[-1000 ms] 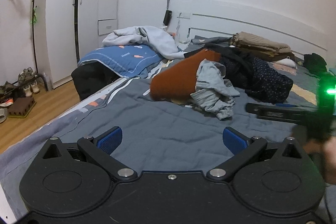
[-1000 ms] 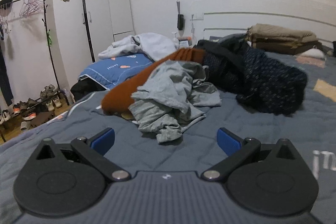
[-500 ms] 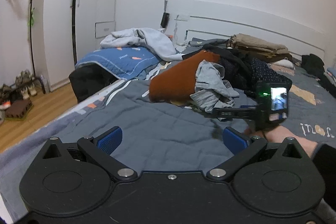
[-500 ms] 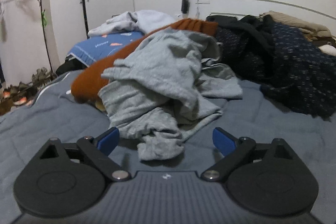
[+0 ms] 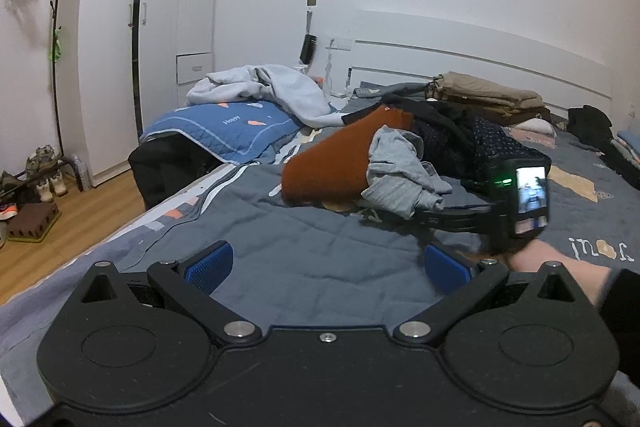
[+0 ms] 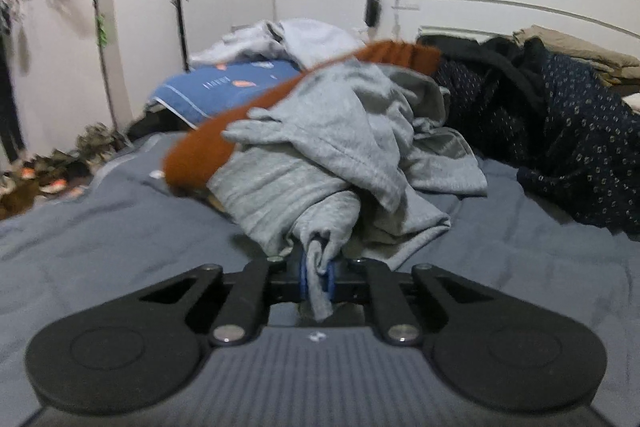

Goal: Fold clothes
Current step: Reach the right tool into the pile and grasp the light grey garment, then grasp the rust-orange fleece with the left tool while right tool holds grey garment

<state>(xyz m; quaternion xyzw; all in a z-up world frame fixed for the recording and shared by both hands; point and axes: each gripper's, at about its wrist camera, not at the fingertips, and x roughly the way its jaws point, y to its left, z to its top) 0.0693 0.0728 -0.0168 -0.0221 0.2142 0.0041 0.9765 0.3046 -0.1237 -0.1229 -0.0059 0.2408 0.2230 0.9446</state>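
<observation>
Since half a second ago, our right gripper (image 6: 318,273) has closed its blue pads on a hanging corner of the grey garment (image 6: 340,147). We see this soft, crumpled knit lying near the middle of the bed (image 5: 280,259), heaped against a rust-orange cloth (image 5: 328,167); its pinched tail points toward us. Our left gripper (image 5: 326,265) stays wide apart and holds nothing above the quilted grey bedcover.
</observation>
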